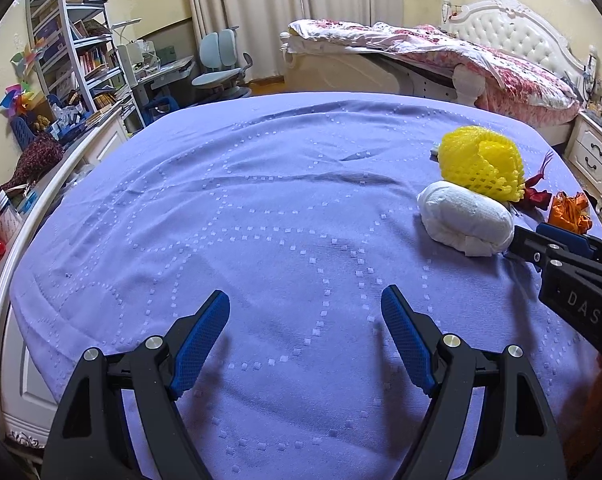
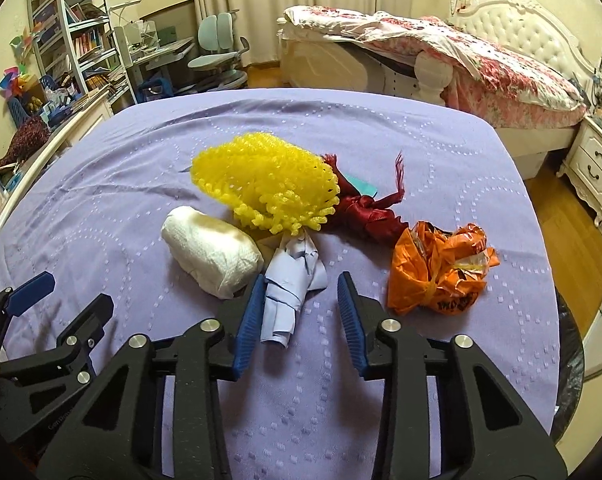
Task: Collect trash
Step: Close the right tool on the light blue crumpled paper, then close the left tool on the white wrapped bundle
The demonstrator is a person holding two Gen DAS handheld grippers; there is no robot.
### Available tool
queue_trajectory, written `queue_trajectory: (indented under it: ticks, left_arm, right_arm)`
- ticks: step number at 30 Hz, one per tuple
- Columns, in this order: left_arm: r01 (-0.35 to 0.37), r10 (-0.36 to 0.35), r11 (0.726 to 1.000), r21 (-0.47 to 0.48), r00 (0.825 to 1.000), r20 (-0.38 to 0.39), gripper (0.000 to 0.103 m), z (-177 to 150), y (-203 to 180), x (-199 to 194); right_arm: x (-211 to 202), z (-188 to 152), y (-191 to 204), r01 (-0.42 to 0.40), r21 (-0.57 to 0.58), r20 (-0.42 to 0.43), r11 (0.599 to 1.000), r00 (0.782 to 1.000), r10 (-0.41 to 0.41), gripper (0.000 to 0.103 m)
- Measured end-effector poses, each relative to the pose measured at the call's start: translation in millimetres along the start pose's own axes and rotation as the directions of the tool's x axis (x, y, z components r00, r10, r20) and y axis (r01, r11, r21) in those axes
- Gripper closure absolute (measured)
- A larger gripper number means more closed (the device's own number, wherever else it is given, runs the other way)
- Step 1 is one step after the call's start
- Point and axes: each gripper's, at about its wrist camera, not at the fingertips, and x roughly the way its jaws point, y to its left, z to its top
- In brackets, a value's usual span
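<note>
On the purple bedspread [image 2: 381, 140], the yellow foam net [image 2: 265, 188] anchors my trash pile; just below it lies crumpled blue paper [image 2: 291, 280], between my right gripper [image 2: 301, 300]'s spread jaws. One pad touches: closing may shove it aside. My left gripper [image 1: 305, 332] gapes empty. Gripper lettering: "DAS".

The left gripper [image 1: 305, 332] points downward at a slant, its jaws spread wide with nothing between them, both blue pads [image 1: 199, 344] clear of any contact. The right gripper [image 2: 301, 312] slants down likewise and sits just to the right of the left one, close beside it. Its jaws stand partly apart: the left pad [image 2: 250, 322] touches the side of a crumpled paper [image 2: 291, 292] that lies between the fingers, while the right pad stands off from it with a gap, so nothing is clamped.
</note>
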Motion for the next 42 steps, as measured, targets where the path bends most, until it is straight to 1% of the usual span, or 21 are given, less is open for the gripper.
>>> queue_trajectory:
  ticks: [1,2,6,11,19,27,30,34,42]
  left_arm:
    - [0.0,0.0,1.0,0.001,1.0,0.0,0.025,1,-1,0]
    - [0.001,-0.001,1.0,0.002,1.0,0.0,0.025,0,-1,0]
    - [0.003,-0.003,1.0,0.011,1.0,0.003,0.025,1,-4,-1]
    - [0.011,-0.012,1.0,0.012,1.0,0.007,0.025,2,-7,-2]
    - [0.055,-0.057,0.997,0.045,0.998,0.026,0.025,4,-29,-6]
    - [0.087,-0.091,0.993,0.076,0.995,0.05,0.025,8,-49,-6]
    - [0.118,-0.123,0.99,0.077,0.99,0.067,0.024,12,-54,-6]
    - [0.151,-0.157,0.985,0.087,0.986,0.062,0.021,14,-58,-4]
    - [0.169,-0.173,0.982,0.088,0.984,0.04,0.018,24,-66,6]
  right_arm:
    - [0,0,0,-0.004,-0.002,-0.002,1.0,1.0,0.004,0.075]
    - [1,0,1,-0.008,-0.008,-0.007,1.0,1.0,0.008,0.084]
    - [-2,-2,0,-0.019,-0.011,-0.007,1.0,1.0,0.019,0.084]
    - [-10,-12,-2,-0.025,-0.011,-0.007,1.0,1.0,0.025,0.084]
    - [-23,-24,-15,0.003,-0.012,-0.001,1.0,1.0,-0.003,0.084]
    - [-27,-28,-35,0.005,0.01,-0.001,1.0,1.0,-0.005,0.084]
    - [-28,-28,-40,0.001,0.019,-0.002,1.0,1.0,-0.001,0.084]
    - [-26,-28,-45,-0.012,0.029,-0.005,1.0,1.0,0.012,0.084]
    - [-25,-28,-50,-0.034,0.043,-0.009,0.998,0.999,0.035,0.084]
